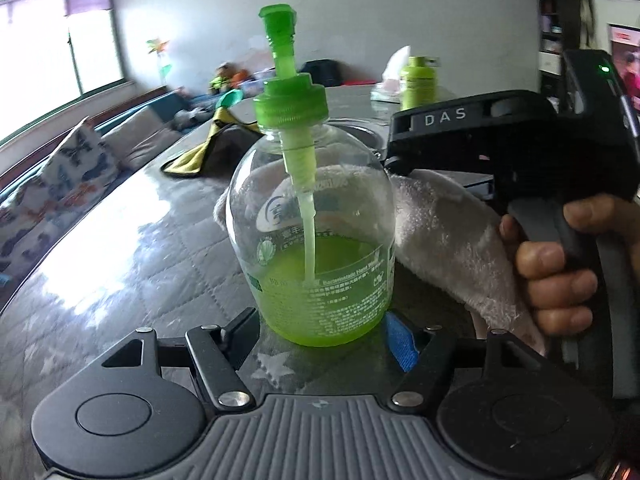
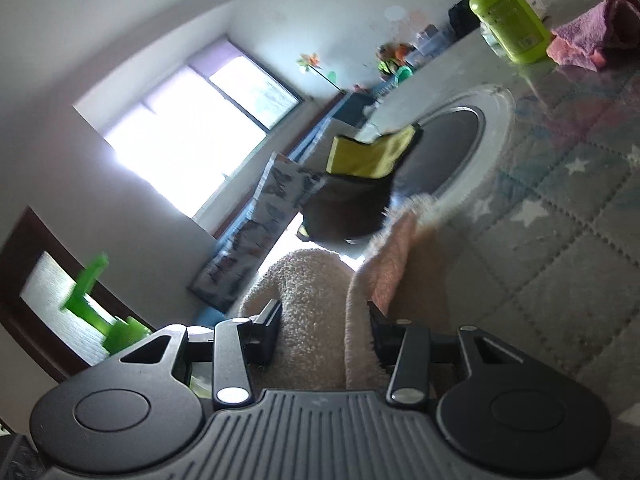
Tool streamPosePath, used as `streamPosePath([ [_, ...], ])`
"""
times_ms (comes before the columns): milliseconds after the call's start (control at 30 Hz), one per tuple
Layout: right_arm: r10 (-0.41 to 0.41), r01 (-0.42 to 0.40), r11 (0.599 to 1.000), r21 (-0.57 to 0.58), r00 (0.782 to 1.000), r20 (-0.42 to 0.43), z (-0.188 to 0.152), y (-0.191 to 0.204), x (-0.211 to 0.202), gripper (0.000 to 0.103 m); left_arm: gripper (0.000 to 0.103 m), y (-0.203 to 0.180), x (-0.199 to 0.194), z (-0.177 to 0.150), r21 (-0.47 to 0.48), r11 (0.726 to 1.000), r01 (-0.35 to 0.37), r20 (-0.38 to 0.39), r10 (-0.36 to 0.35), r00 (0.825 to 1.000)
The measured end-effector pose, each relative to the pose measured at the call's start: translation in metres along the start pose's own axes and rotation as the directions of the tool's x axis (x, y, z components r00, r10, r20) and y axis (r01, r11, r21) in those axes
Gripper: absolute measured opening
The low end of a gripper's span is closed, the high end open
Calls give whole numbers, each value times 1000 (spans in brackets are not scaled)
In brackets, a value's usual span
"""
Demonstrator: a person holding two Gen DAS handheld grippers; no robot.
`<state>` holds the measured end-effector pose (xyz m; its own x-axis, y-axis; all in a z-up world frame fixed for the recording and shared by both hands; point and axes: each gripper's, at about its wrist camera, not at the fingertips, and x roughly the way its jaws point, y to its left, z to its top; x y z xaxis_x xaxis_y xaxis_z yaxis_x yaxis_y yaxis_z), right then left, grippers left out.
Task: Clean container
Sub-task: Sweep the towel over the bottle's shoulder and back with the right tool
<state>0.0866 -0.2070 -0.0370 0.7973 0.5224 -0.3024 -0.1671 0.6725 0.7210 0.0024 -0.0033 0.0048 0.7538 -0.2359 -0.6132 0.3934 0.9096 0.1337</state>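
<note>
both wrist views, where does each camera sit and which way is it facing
Left wrist: on the left gripper, facing the pump bottle it grips; the right hand and right gripper body show.
Right wrist: on the right gripper, rolled sideways, looking along the beige towel it clamps.
Shared: towel, yellow cloth, green bottle, table, window.

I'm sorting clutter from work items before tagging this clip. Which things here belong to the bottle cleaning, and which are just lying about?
In the job:
- clear pump bottle with green soap, clamped by the left gripper
- pale fluffy cloth, clamped in the right gripper, against the bottle's side

Lying about:
- yellow and dark cloth
- opaque green bottle
- pink towel
- butterfly cushion
</note>
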Motion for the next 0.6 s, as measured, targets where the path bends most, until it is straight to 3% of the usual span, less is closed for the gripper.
streamPosePath([
  [233, -1, 1, 1000, 29, 1000, 1, -1, -1, -3, 43, 71, -4, -5, 0, -96, 995, -25, 0, 25, 1000],
  [367, 15, -16, 998, 54, 1000, 15, 0, -4, -6, 43, 71, -2, -3, 1, -85, 996, -33, 1, 33, 999],
  [467, 99, -104, 992, 66, 992, 73, 2, -1, -18, 43, 71, 3, -1, 1, -50, 999, -12, 6, 12, 1000],
  [600, 229, -239, 970, 43, 959, 166, 4, 4, -37, 43, 71, 10, 4, 2, 22, 999, 41, 15, -41, 999],
])
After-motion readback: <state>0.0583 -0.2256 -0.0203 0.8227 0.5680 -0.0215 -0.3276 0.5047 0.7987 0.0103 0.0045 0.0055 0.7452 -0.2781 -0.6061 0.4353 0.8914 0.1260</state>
